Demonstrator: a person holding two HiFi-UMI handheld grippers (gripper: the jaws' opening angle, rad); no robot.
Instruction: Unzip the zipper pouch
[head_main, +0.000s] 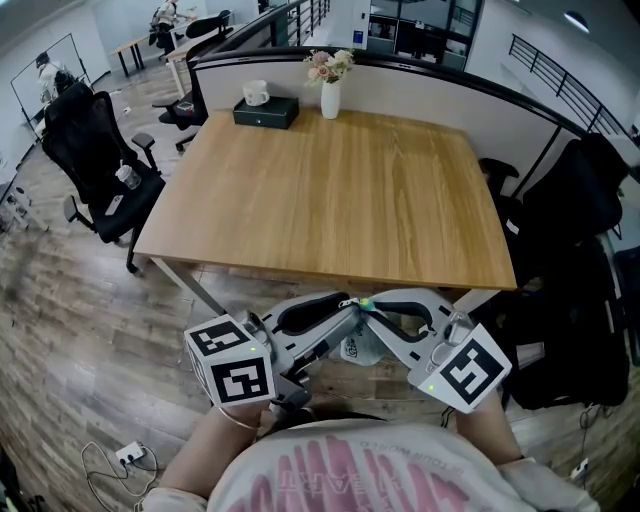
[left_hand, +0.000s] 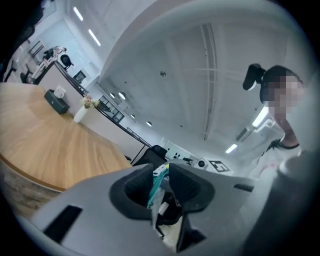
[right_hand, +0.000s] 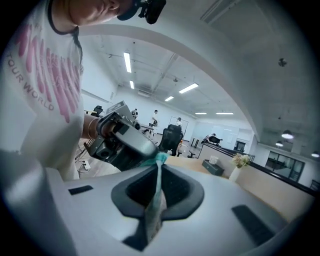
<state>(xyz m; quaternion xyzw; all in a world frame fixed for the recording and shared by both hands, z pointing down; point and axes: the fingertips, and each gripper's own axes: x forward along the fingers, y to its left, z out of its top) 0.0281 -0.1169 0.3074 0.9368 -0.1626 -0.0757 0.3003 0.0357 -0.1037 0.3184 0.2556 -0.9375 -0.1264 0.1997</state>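
I hold both grippers tip to tip just below the near edge of the wooden table (head_main: 330, 190). A small pale zipper pouch (head_main: 358, 347) with a teal zipper edge hangs between them. My right gripper (head_main: 372, 305) is shut flat on the pouch's (right_hand: 156, 200) teal top edge, with no gap between its (right_hand: 159, 170) pads. The left gripper (head_main: 350, 303) has the pouch's (left_hand: 157, 187) teal edge between its (left_hand: 161, 175) jaws, lying against one pad with a dark gap on the other side. From the right gripper view, the left gripper (right_hand: 125, 142) sits close behind the teal edge.
On the table's far side stand a black tissue box (head_main: 266, 111), a white mug (head_main: 256, 93) and a white vase of flowers (head_main: 330, 90). Black office chairs (head_main: 95, 150) stand left, a dark chair with bags (head_main: 580, 300) right. A power strip (head_main: 130, 457) lies on the floor.
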